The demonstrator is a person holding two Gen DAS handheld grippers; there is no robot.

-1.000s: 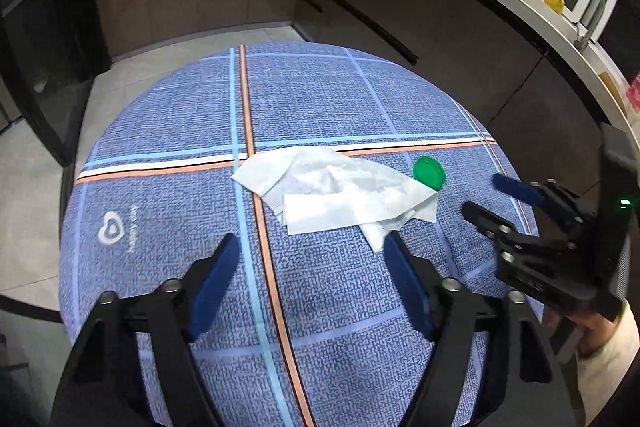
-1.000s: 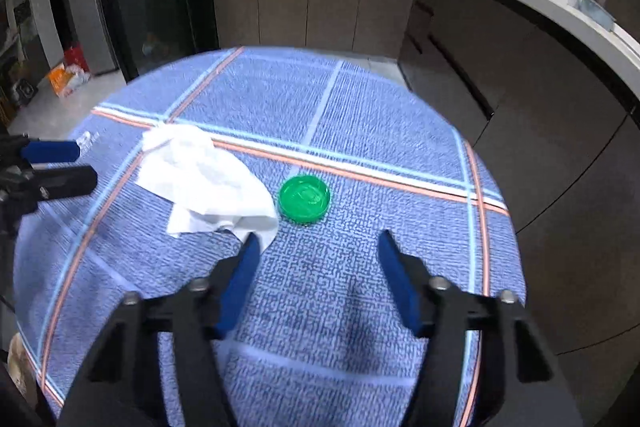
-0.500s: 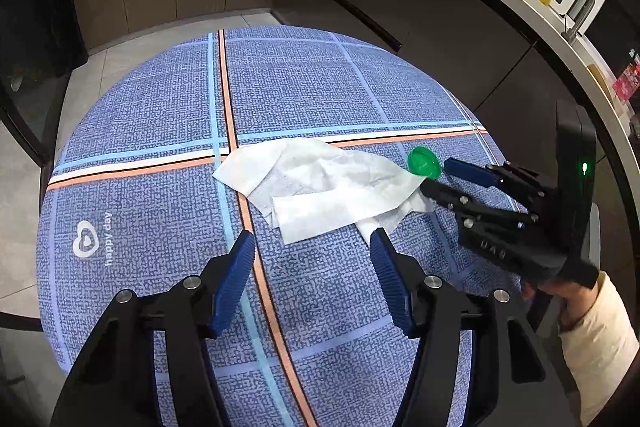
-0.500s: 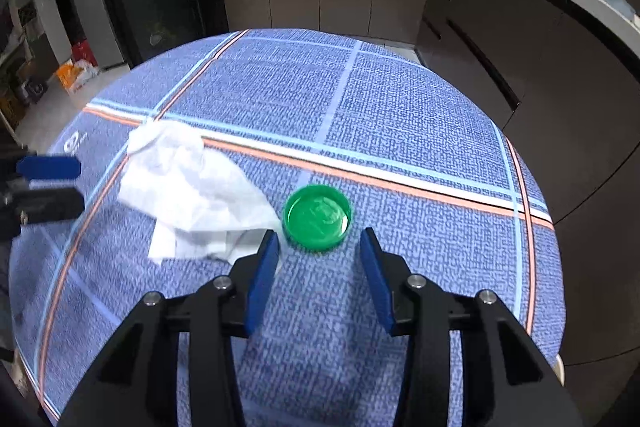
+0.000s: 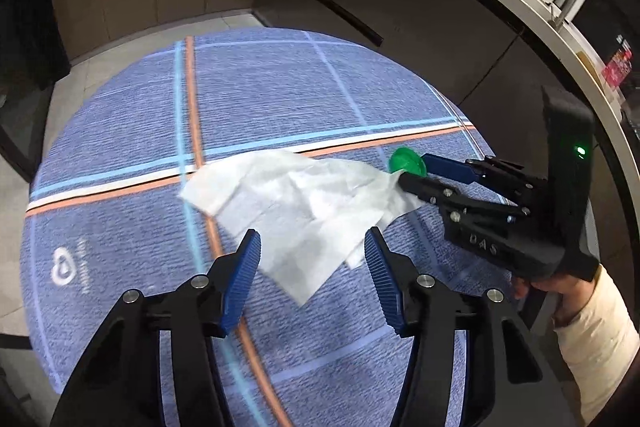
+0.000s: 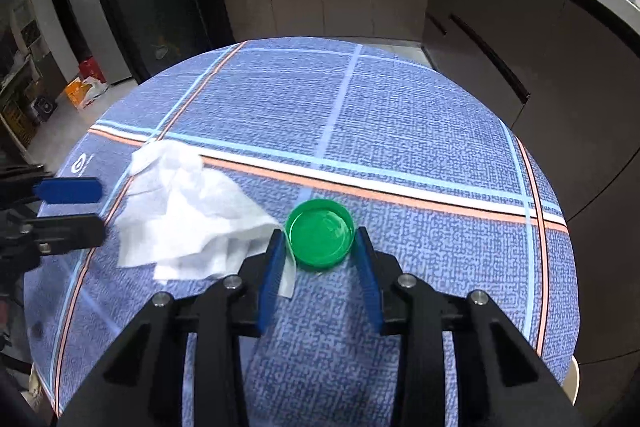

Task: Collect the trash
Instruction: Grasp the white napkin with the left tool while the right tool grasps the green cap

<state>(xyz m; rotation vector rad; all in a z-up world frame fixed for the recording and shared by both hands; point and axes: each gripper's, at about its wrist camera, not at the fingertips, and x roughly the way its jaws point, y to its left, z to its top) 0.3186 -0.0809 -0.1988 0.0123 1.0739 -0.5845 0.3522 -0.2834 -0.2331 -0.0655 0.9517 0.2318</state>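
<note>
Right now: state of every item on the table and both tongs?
green lid: open side up on the table, between the right pads.
tissue: crumpled, flat on the cloth, one corner under the right tongs' left pad.
right tongs: jaws just closing around the lid, contact unclear, not lifted.
left tongs: open, jaws just closing, straddling the tissue's near corner.
tablecloth: spread flat.

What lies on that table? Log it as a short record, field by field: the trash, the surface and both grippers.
surface: round table under a blue plaid cloth
trash 1: crumpled white tissue, lying flat
trash 2: green cap, open side up, beside the tissue
left gripper: jaws just been closing, tissue's near corner between them, not pinched
right gripper: jaws just been closing, either side of the cap, not yet pressing
</note>
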